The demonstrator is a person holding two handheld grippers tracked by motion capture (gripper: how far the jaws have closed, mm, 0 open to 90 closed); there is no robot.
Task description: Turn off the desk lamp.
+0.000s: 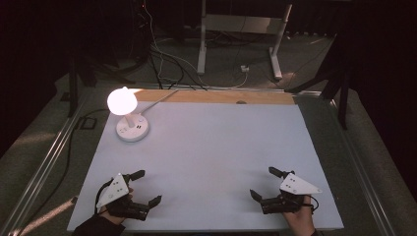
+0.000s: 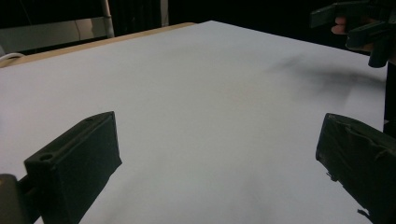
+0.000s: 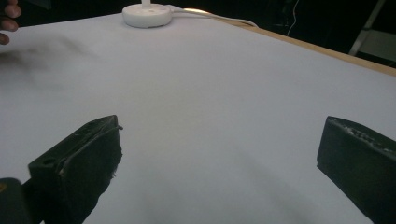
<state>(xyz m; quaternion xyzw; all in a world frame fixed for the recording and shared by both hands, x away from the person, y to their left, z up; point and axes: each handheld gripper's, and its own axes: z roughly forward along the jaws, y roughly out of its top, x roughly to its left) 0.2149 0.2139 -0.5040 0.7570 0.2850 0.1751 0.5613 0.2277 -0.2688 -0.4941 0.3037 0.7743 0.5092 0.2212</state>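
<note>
My left gripper (image 1: 147, 187) rests near the front left of the white table (image 1: 211, 147), its jaws spread wide with nothing between them. In the left gripper view the left gripper (image 2: 217, 149) frames bare table, and the other hand's gripper (image 2: 359, 28) is at the upper right. My right gripper (image 1: 263, 183) sits near the front right, also open and empty. Bare white surface lies between the jaws of the right gripper (image 3: 219, 154) in the right gripper view.
A lit white desk lamp (image 1: 129, 115) stands at the table's back left, and its round base (image 3: 146, 15) is at the top of the right gripper view. A wooden strip (image 1: 216, 96) runs along the far edge. Cables and a stand's legs (image 1: 236, 44) lie on the floor beyond.
</note>
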